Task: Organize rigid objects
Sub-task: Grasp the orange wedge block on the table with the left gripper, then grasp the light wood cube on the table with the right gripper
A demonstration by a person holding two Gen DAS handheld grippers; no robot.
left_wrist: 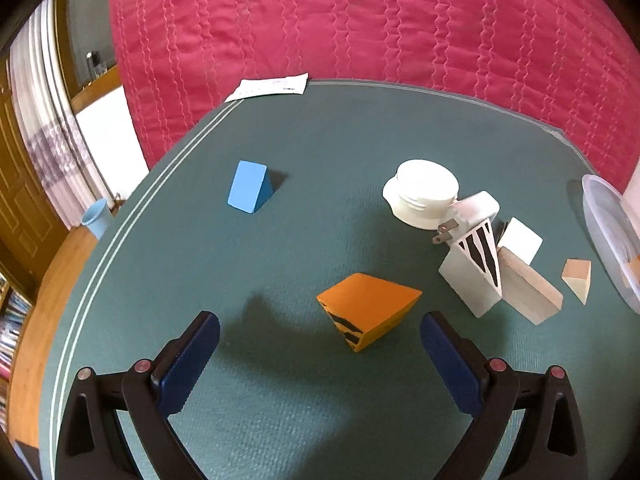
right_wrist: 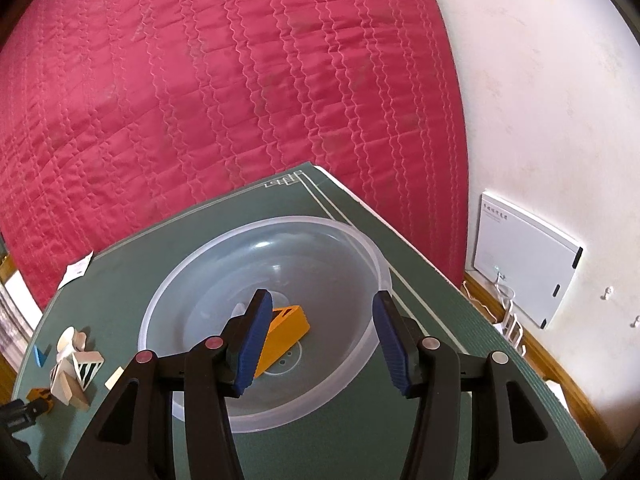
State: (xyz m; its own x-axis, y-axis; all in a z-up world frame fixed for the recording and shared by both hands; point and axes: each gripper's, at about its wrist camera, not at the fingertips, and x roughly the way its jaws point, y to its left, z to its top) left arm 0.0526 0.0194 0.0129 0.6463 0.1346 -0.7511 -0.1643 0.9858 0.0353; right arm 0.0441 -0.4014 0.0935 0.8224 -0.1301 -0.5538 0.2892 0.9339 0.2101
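Orange wedge (left_wrist: pixel 368 308) between wide-open, empty left claw (left_wrist: pixel 320 336); right claw (right_wrist: pixel 322 344) agape over bowl (right_wrist: pixel 360 248)

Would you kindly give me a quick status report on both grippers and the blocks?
Left gripper open, orange tiger-striped block between its fingers. Right gripper open, empty, over clear plastic bowl holding one orange wedge. Nothing in the way.
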